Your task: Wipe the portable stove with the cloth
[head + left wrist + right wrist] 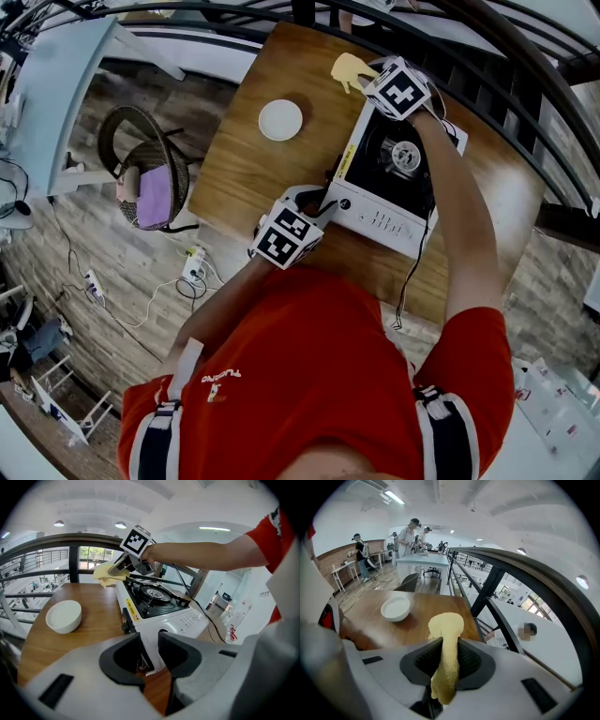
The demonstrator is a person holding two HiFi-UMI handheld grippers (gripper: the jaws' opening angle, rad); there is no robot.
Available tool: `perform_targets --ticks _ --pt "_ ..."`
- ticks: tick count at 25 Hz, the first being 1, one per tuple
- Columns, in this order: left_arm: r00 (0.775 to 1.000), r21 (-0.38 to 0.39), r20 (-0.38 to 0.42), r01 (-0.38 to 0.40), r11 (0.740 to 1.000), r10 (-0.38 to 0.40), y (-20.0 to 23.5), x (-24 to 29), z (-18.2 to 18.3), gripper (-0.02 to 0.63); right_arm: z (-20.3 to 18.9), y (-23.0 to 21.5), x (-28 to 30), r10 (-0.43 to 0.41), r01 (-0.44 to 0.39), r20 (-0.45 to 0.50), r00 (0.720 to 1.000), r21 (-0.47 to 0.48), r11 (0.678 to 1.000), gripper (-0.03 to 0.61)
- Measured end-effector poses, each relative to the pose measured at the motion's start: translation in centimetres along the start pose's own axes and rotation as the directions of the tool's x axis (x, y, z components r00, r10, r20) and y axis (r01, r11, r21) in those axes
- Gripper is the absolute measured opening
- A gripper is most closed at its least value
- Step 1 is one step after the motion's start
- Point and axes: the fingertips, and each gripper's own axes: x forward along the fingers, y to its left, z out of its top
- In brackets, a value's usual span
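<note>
A white portable stove (380,211) with a black burner top (154,595) stands on the wooden table (253,178). My left gripper (327,202) sits at the stove's near left corner. Its jaws (150,651) straddle that corner and hold it. My right gripper (368,82) hovers over the stove's far end, shut on a yellow cloth (348,70). The cloth (447,625) sticks out past the pads and hangs down between them. From the left gripper view, the cloth (108,573) hangs just beyond the stove's far left corner.
A white bowl (280,120) rests on the table left of the stove, also visible as the bowl (64,616) and the bowl (396,607). A black railing (525,84) runs behind the table. A wicker chair (150,178) stands on the floor to the left. A cable (411,272) trails off the stove's front.
</note>
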Motion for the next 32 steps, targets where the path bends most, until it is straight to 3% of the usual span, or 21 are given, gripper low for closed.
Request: perform_targets --ticks 8,14,21,32 --pt "1.0 0.003 0.007 0.004 1.0 -0.004 -0.2 0.0 -0.1 0.121 -0.8 5.6 -0.6 0.029 -0.045 -0.077 0.997 -0.216 0.975 0.087" --pt "1.0 0.003 0.01 0.009 1.0 -0.009 -0.1 0.1 -0.2 0.121 -2.1 9.0 -1.9 0.027 -0.054 -0.095 0.995 -0.293 0.954 0.086" --pt "1.0 0.01 0.014 0.006 1.0 -0.006 -0.8 0.2 -0.1 0.121 -3.0 14.3 -4.1 0.084 -0.105 -0.08 0.993 -0.309 0.945 0.086" --pt "1.0 0.011 0.018 -0.004 1.0 0.004 -0.6 0.3 -0.3 0.121 -2.0 21.3 -6.6 0.233 -0.236 -0.041 0.972 -0.23 0.944 0.086"
